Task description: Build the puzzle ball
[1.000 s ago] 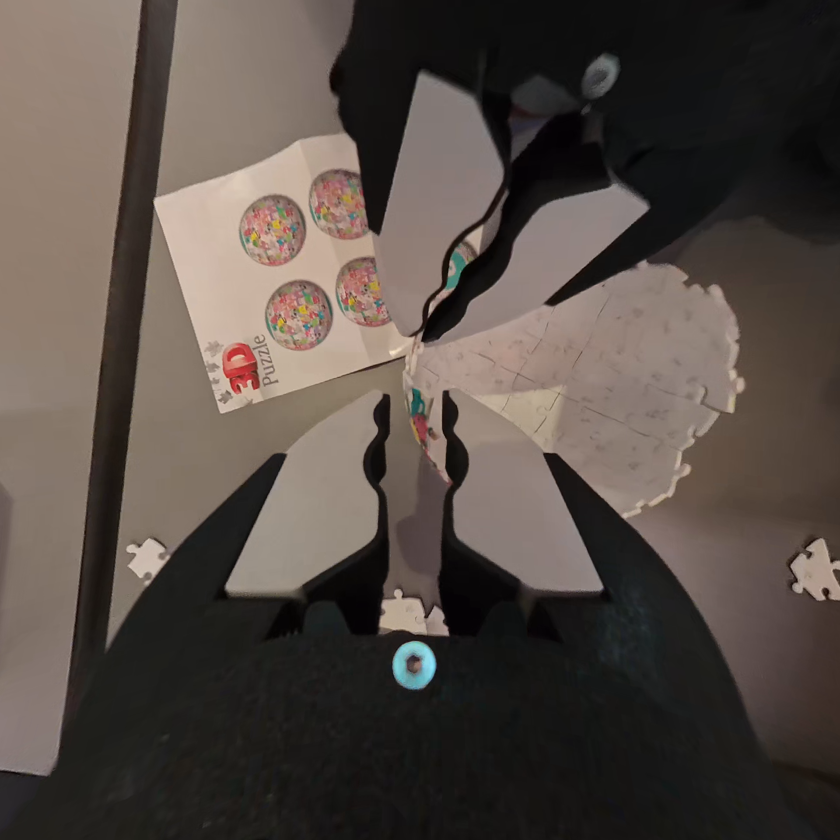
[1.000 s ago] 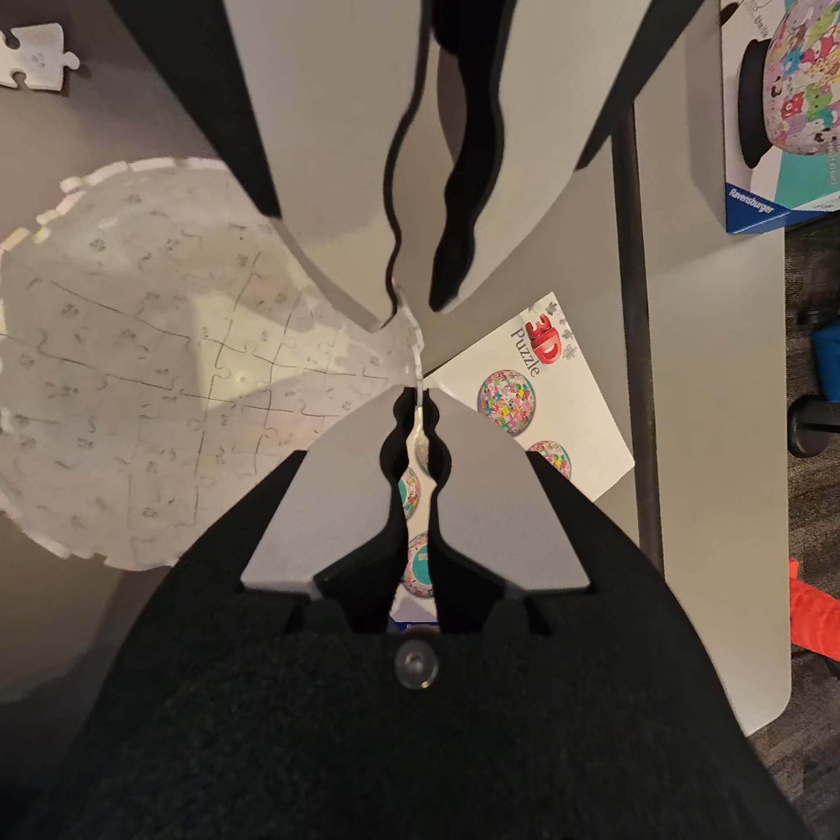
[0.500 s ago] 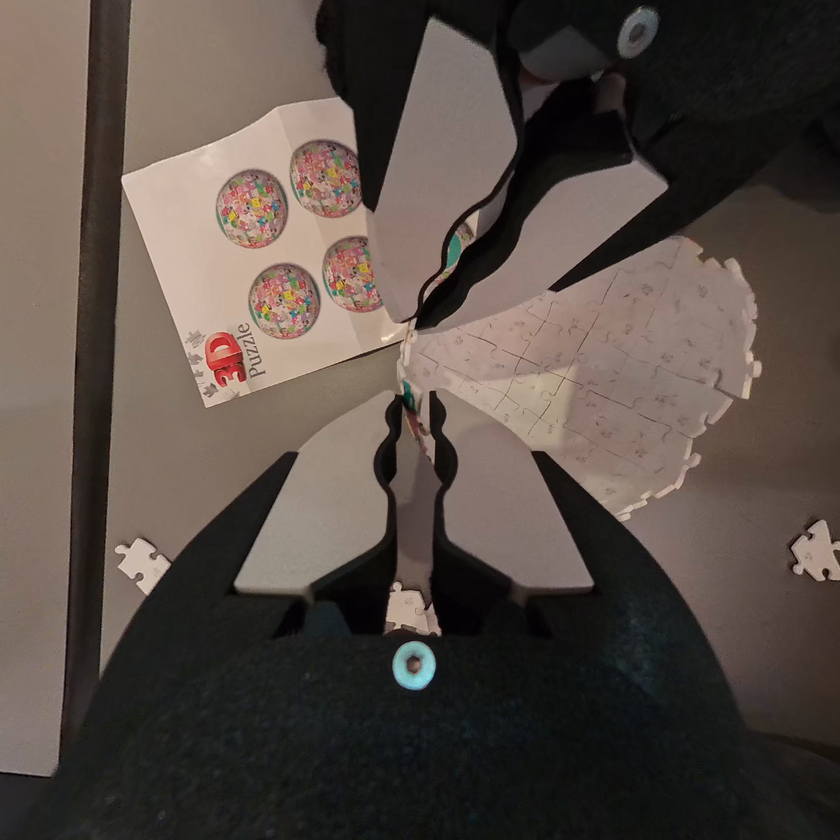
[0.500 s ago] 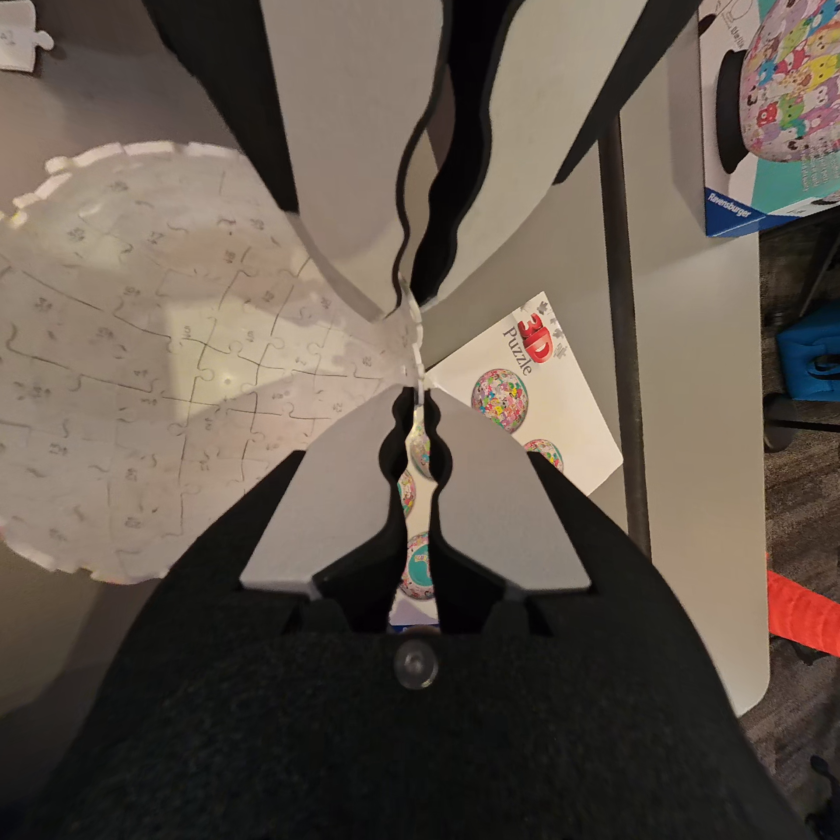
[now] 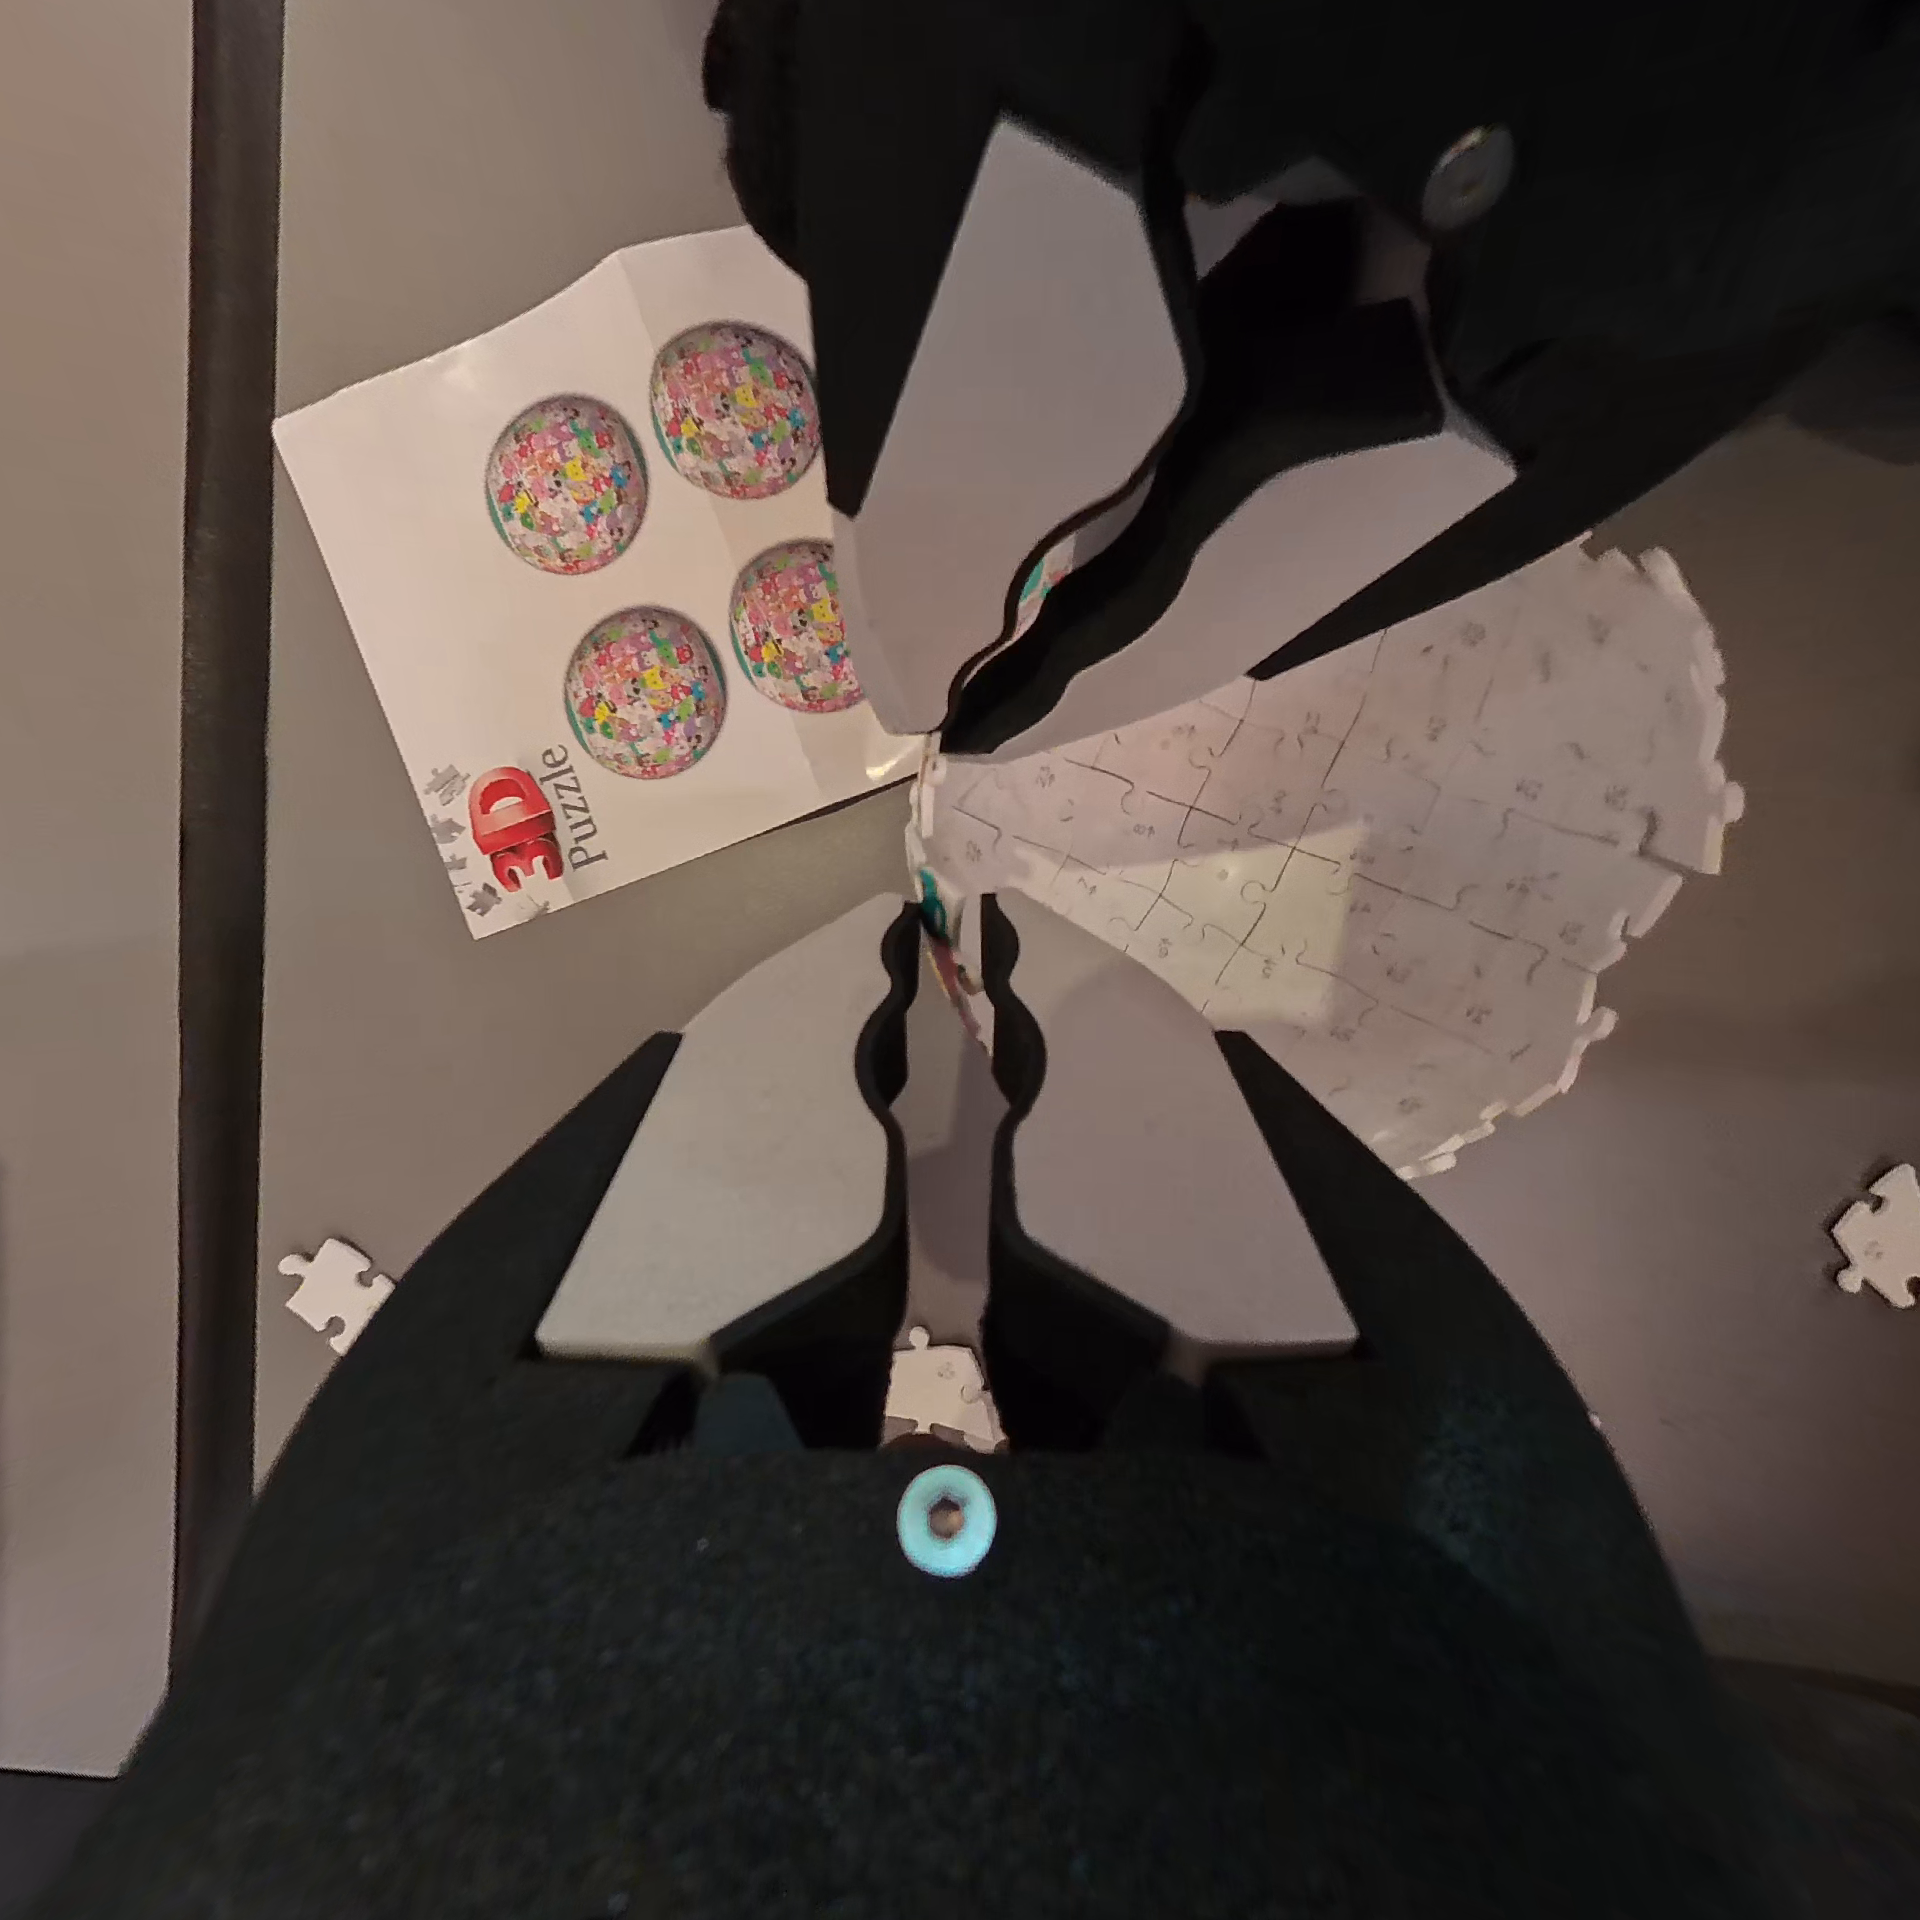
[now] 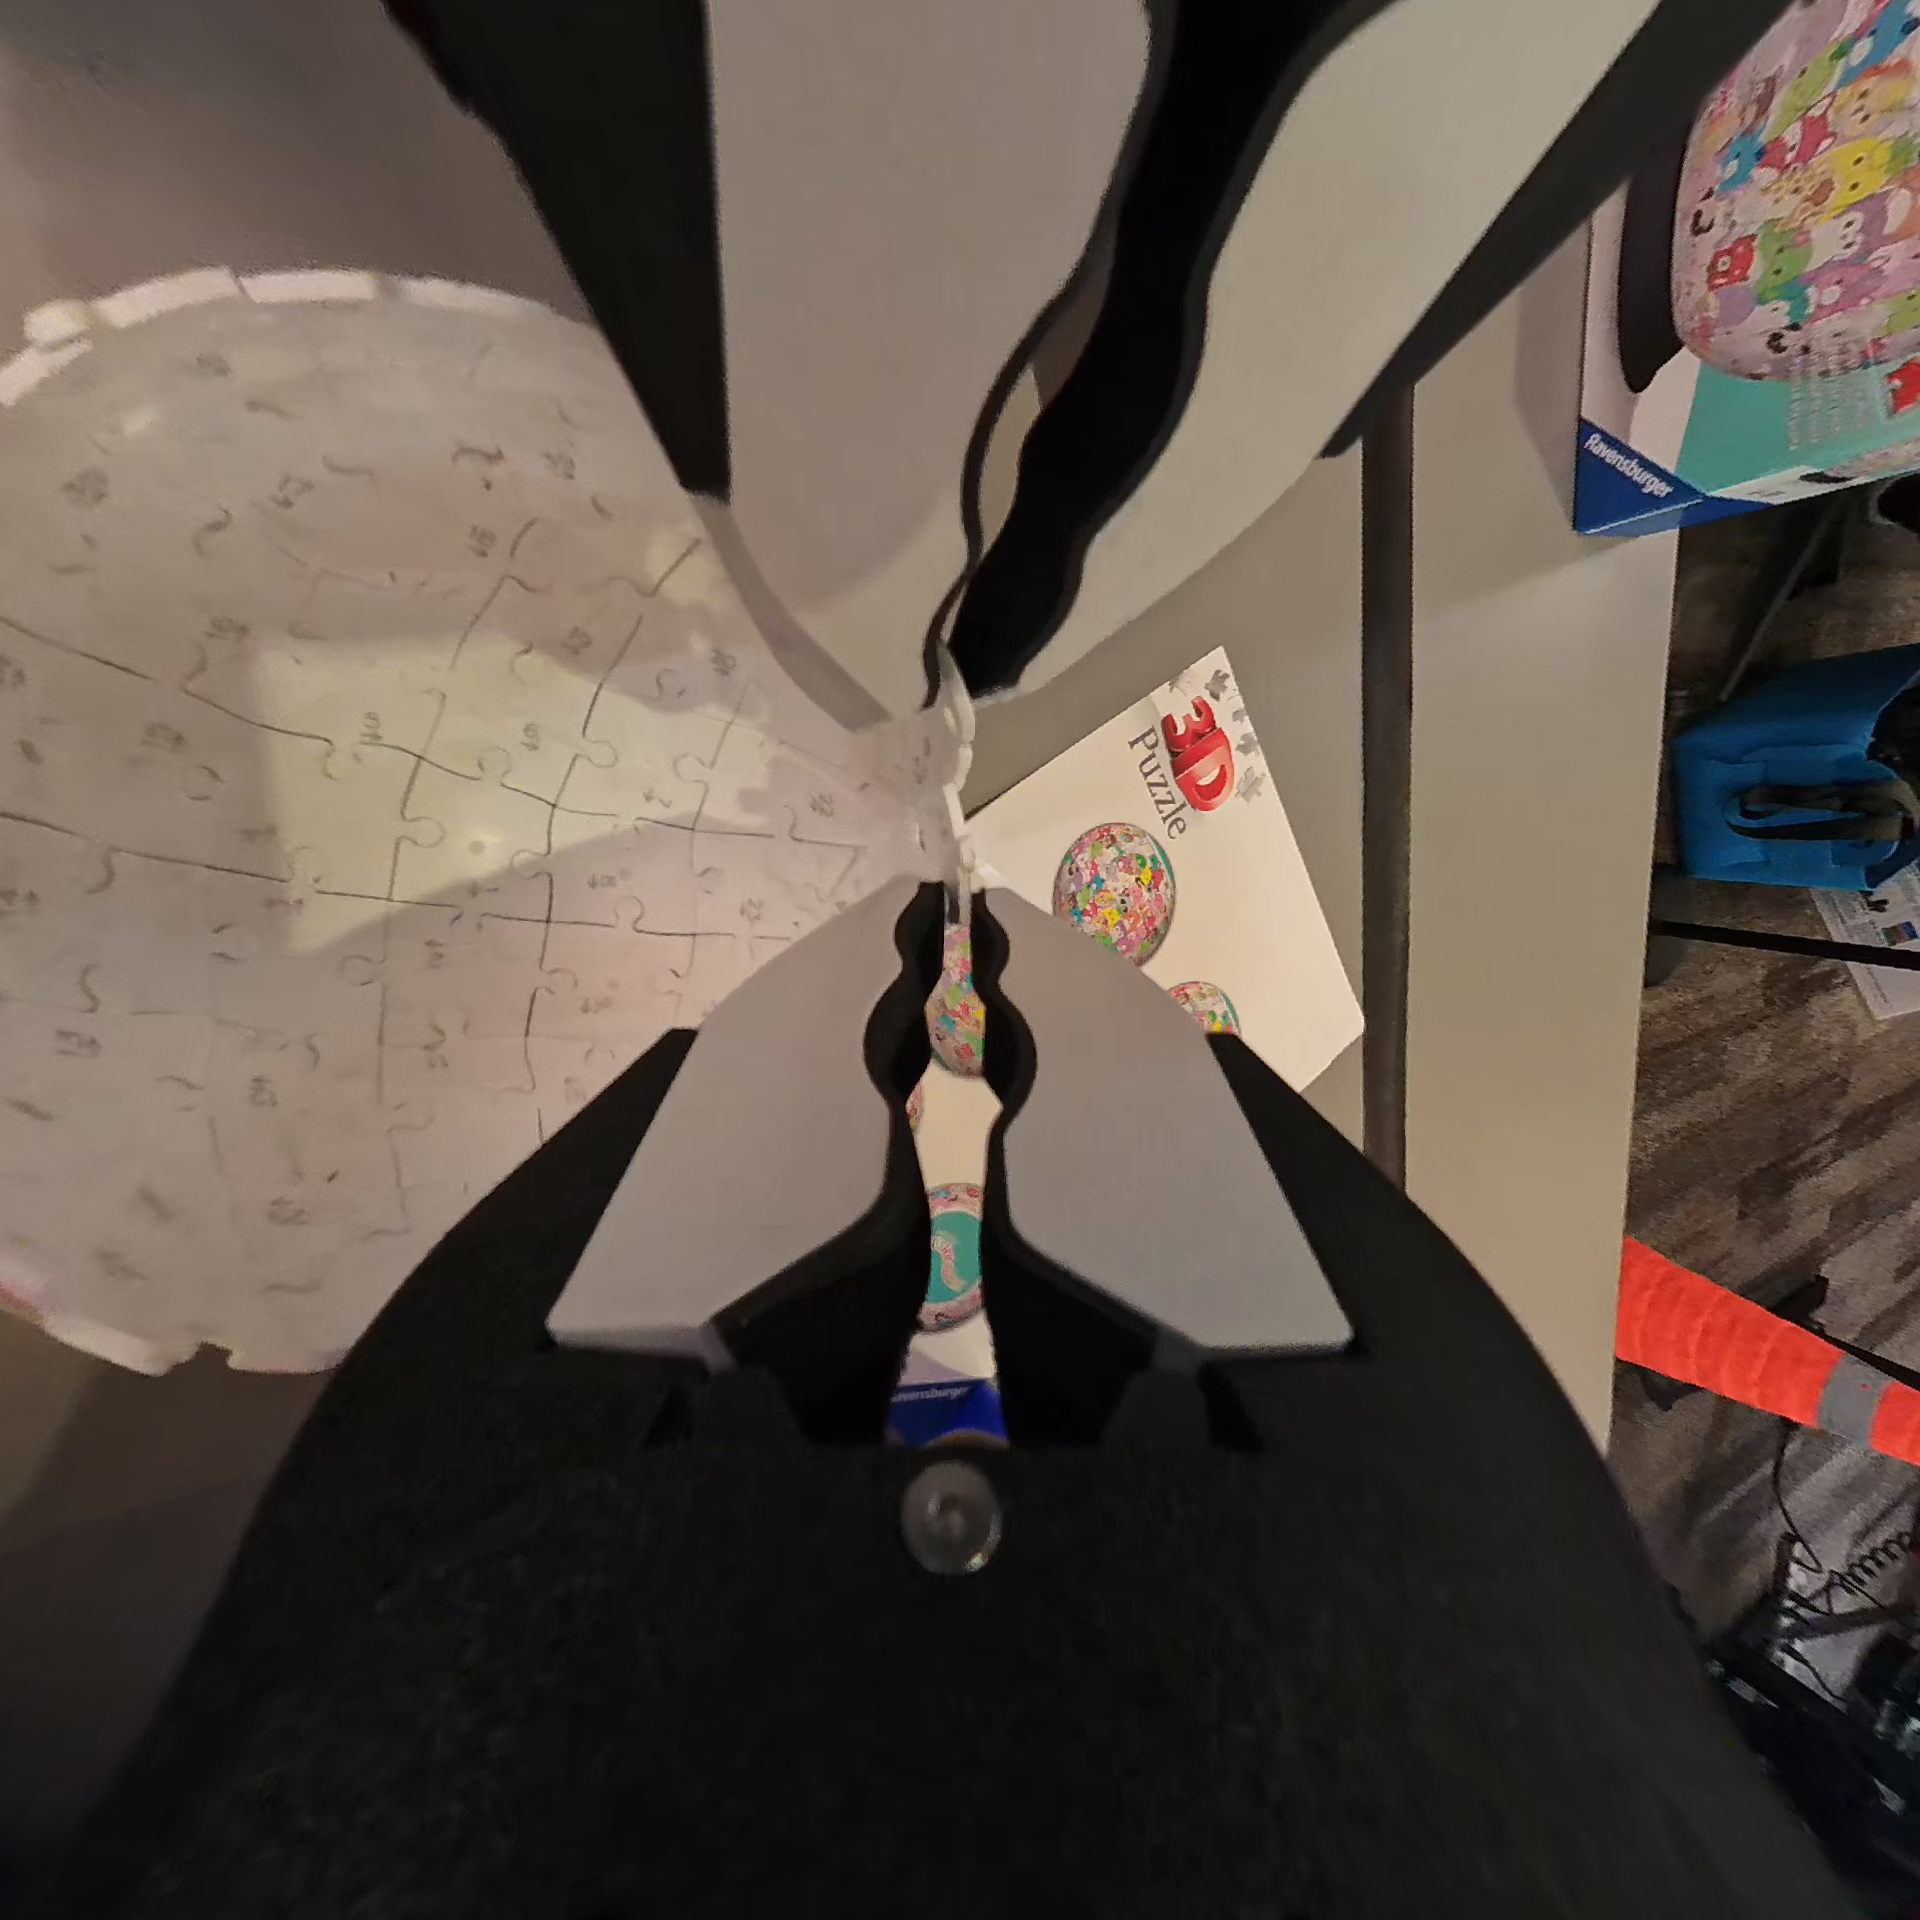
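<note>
A partly built puzzle ball [image 5: 1351, 831], a curved white shell seen from its inner side, is held above the grey table. It also shows in the right wrist view [image 6: 364, 831]. My left gripper [image 5: 945, 920] is shut on the shell's left rim, where the coloured outer face shows between the fingers. My right gripper [image 5: 940, 727] comes in from the top and is shut on the same rim just above. In its own view the right gripper [image 6: 956, 904] pinches the thin white rim edge-on, facing the left gripper [image 6: 940, 665].
A white leaflet [image 5: 582, 623] with pictures of the ball lies under the grippers, also in the right wrist view [image 6: 1226, 831]. Loose white pieces [image 5: 332, 1294] [image 5: 1881, 1242] [image 5: 935, 1392] lie on the table. A dark seam [image 5: 234, 623] splits the tabletop. The puzzle box [image 6: 1766, 312] stands at the table's edge. Both grippers' tips are roughly 20 cm from the dark seam [image 5: 234, 623]. Seen from the right wrist view [image 6: 1385, 879] as well.
My left gripper's jaws have narrowed onto the shell's rim. Both grippers and the shell have shifted slightly, and the right wrist view has drawn closer to the shell.
</note>
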`<state>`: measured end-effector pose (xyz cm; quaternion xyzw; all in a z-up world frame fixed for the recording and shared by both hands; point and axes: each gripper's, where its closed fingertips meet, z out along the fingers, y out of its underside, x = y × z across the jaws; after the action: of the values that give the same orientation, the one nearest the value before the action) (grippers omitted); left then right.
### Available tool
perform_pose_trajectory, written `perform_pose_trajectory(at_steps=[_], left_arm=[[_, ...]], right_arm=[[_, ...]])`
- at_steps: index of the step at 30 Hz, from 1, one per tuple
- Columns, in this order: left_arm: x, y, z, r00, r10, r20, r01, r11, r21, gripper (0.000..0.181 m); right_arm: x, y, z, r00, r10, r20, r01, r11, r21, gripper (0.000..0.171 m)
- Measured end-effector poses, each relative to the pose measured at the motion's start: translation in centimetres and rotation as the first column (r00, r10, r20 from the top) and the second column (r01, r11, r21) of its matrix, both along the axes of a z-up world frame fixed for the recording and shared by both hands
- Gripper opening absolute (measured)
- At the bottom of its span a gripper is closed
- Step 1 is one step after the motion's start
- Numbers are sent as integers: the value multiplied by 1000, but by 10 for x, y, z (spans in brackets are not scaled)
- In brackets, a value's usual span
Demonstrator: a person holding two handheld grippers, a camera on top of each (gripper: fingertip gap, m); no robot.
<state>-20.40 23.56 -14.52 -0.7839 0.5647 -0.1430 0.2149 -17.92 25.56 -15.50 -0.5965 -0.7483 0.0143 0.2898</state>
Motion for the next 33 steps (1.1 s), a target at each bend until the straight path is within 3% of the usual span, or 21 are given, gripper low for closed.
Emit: perform_pose_trajectory(at_steps=[33], left_arm=[[0,-2,-1,999,-47,13,46,999,11,11]], right_arm=[[3,3,-3,993,-56,101,51,997,54,6]])
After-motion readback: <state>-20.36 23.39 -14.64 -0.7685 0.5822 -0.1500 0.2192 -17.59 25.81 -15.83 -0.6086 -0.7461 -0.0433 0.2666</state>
